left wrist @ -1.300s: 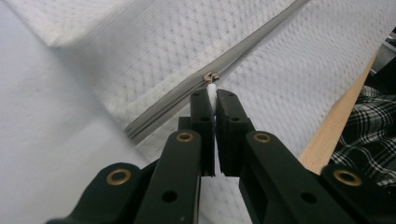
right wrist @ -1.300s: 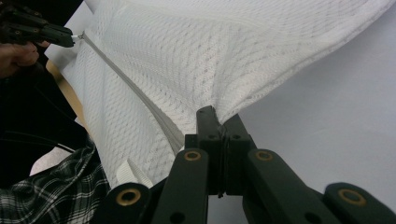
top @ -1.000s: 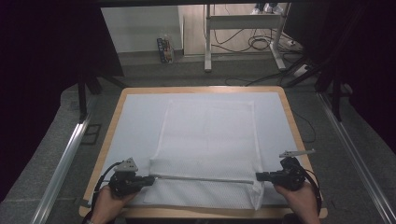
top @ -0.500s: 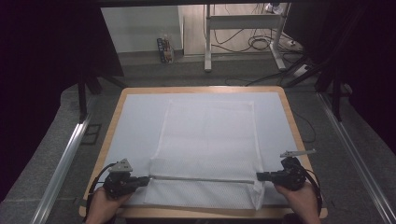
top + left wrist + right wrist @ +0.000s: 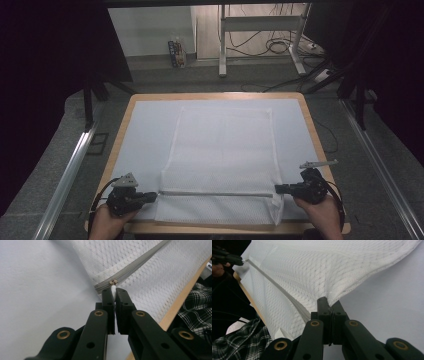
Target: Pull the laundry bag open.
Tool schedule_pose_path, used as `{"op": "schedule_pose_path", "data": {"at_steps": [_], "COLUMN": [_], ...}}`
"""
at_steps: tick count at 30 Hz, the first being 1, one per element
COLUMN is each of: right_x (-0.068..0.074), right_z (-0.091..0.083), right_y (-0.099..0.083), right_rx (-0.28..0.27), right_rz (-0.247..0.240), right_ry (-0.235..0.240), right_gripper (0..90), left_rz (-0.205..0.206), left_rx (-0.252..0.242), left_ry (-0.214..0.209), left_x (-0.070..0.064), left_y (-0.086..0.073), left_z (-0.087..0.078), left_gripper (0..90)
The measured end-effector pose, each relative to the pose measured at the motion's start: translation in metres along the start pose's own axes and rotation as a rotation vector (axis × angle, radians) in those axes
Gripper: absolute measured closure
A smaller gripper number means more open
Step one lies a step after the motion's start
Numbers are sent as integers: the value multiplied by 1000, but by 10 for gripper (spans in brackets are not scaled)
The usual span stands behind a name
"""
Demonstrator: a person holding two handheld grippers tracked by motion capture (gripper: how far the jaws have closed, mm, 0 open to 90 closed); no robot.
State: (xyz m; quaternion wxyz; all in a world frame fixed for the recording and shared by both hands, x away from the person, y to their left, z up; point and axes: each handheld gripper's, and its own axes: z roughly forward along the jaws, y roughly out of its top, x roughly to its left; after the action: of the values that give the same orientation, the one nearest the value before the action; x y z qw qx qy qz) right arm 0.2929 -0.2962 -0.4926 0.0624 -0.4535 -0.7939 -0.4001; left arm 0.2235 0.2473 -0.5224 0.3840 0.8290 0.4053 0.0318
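So the left gripper has its fingers pinched on the zipper pull of the mesh laundry bag. The right gripper is clamped tight on the bag's other corner, zipper stretched between them across the desk.

White honeycomb-mesh laundry bag with a grey zipper and brass slider; pale blue counter edged in light wood; black-and-white plaid sleeve beside the black right gripper.
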Motion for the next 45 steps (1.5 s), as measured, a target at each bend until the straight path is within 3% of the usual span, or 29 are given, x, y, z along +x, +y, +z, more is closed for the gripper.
{"op": "schedule_pose_path", "data": {"at_steps": [8, 10, 11, 12, 13, 14, 18, 27, 29, 33, 34, 35, 36, 38, 45], "right_x": [-1, -1, -1, -1, -1, -1, -1, 2, 1, 4, 5, 5, 5, 6, 10], "right_z": [0, 1, 1, 0, 0, -1, -2, -9, -10, -9, -7, -7, -2, 3, 7], "right_y": [0, 0, 0, 0, 0, 0, 1, -1, -1, -5, -6, -6, -7, -7, -14], "right_rx": [4, 0, 0, -11, -11, -27, -42, -80, -83, -39, -26, -26, -1, 32, 104], "right_rz": [-5, -12, -12, -11, -11, -25, -42, -77, -78, -85, -83, -83, -75, -74, -69], "right_ry": [-1, 1, 1, -2, -2, -11, -31, -87, -93, -111, -108, -108, -88, -88, -115], "right_gripper": [860, 774, 774, 674, 674, 584, 473, 352, 355, 610, 670, 670, 772, 856, 863], "left_rz": [6, 9, 9, 13, 13, 11, 17, 44, 47, 61, 62, 62, 65, 60, 61], "left_rx": [36, 25, 25, 11, 11, -2, -19, -82, -84, -82, -80, -80, -81, -85, -79], "left_ry": [-27, -27, -27, -28, -28, -43, -54, -42, -38, -6, -3, -3, 5, 7, 7], "left_x": [-4, -4, -4, -4, -4, -4, -5, -12, -13, -14, -13, -13, -13, -12, -12], "left_y": [-1, 0, 0, 1, 1, 2, 4, 7, 8, 9, 10, 10, 11, 11, 11], "left_z": [3, 4, 4, 4, 4, 5, 6, 3, 4, 9, 11, 11, 12, 13, 14], "left_gripper": [869, 856, 854, 843, 800, 745, 620, 317, 278, 235, 232, 232, 232, 233, 233]}}
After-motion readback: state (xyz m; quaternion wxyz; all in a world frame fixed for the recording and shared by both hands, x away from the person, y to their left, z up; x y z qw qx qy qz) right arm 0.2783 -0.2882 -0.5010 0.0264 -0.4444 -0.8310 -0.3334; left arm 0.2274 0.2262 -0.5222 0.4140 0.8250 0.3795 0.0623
